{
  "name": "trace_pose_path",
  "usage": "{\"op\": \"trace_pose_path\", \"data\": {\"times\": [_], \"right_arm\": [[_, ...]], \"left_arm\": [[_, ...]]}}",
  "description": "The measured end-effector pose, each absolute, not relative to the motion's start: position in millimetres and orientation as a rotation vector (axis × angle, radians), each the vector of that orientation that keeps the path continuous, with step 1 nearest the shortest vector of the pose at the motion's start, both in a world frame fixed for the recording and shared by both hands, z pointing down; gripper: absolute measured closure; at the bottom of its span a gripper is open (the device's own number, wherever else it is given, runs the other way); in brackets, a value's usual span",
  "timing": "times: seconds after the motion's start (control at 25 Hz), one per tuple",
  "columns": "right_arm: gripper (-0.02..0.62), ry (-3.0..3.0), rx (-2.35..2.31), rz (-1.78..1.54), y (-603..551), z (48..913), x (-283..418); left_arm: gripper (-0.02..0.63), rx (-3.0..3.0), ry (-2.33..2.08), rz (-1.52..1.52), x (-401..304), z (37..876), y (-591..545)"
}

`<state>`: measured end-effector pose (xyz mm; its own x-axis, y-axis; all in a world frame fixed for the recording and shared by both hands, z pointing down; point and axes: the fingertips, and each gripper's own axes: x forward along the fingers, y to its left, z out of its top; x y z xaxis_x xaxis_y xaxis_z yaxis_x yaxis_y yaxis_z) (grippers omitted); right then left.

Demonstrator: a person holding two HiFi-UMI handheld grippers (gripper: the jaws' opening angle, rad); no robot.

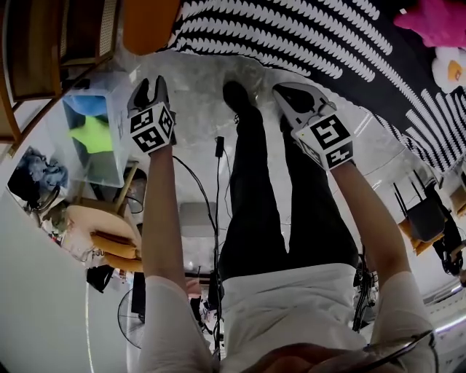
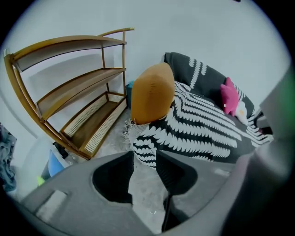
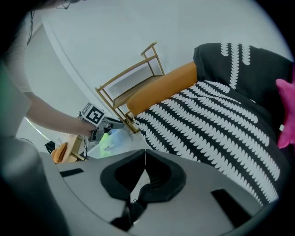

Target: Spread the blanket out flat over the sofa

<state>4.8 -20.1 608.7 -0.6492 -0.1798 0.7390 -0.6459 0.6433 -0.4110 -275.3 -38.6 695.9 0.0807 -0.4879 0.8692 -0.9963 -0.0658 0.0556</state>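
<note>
Blanket point(image 2: 198, 124) lies draped over the sofa point(image 2: 152, 92), seat and back. Looks soft, light and limp (likely bunches if dragged), so pinch the fringed hem corner at the sofa's orange end. Left gripper point(image 2: 144, 156) jaws apart, empty. Right gripper point(image 3: 144, 154) jaws together, empty.

I see wooden shelf point(image 2: 83, 82), three tiers, standing on grey floor point(image 1: 196, 95) by wall. Clear bin point(image 1: 98, 146) just beside shelf, blue and green items inside. Tan stool point(image 1: 98, 229) near bin. Black cable point(image 1: 217, 189) trails across floor. Pink plush point(image 1: 437, 18), white plush point(image 1: 448, 67) just beside it. Black chair point(image 1: 426, 218) at floor's right edge.
</note>
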Motion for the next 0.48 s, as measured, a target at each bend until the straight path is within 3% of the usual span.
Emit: {"op": "trace_pose_path", "data": {"times": [0.48], "right_arm": [[0.589, -2.277, 0.674, 0.779, -44.1, 481.2, 29.9]], "left_arm": [[0.453, 1.777, -1.448, 0.831, -217.8, 568.5, -34.4]]}}
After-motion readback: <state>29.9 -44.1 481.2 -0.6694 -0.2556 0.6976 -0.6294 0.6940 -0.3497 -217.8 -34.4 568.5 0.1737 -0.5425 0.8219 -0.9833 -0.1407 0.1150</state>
